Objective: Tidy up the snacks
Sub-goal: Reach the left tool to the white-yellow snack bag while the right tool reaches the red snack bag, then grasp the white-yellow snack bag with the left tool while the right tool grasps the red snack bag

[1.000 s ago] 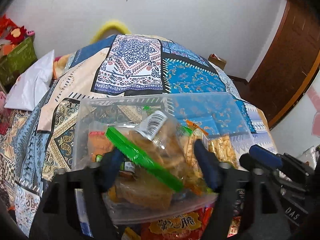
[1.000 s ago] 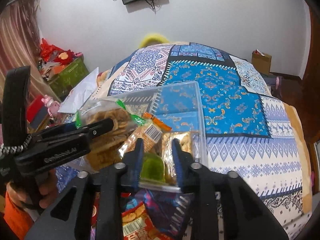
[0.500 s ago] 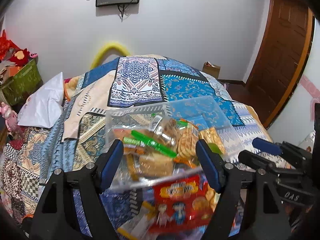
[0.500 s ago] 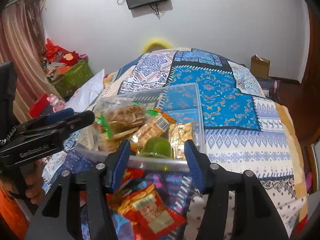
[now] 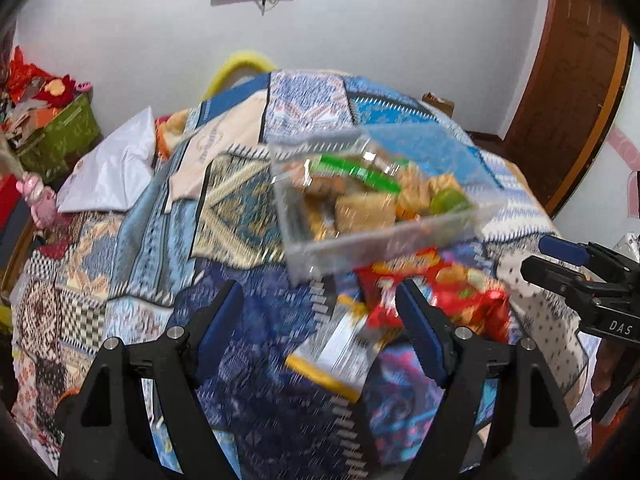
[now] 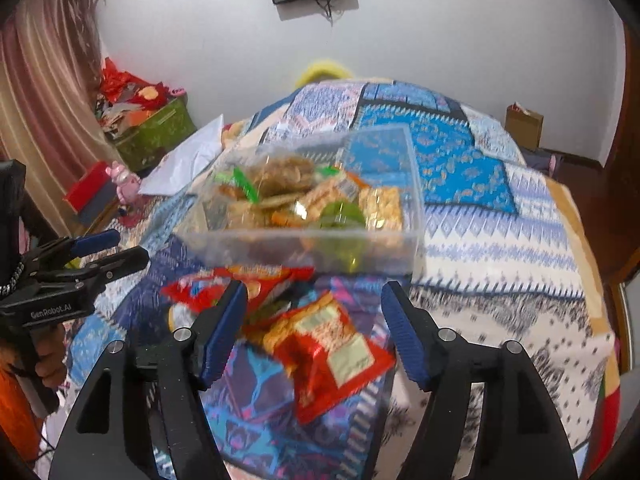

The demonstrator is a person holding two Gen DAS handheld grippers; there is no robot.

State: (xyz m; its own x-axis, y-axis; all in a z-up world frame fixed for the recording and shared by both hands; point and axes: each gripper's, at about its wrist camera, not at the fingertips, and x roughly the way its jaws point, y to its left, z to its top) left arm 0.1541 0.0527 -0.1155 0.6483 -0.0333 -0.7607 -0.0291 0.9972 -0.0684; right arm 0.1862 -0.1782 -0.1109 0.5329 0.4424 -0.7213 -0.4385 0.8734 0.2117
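Now both tools empty, right tool [image 6: 314, 328] just widened, clear bin [image 6: 304, 246] full

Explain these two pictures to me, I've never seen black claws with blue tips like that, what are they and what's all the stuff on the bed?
No robot here: a person carries a hand-held gripper in each hand, each with a wide-angle camera looking along its two fingers. One picture is from the left hand-held gripper, the other from the right hand-held gripper; each also glimpses the other tool at its edge. Both look down at a bed with a patchwork bedspread. On it sits a clear plastic box filled with bagged snacks. Nearer the cameras lie loose packets, including a red snack packet and, in the blurred left view, a yellow-edged packet. Both sets of jaws have just been opening and stand open; neither holds anything.
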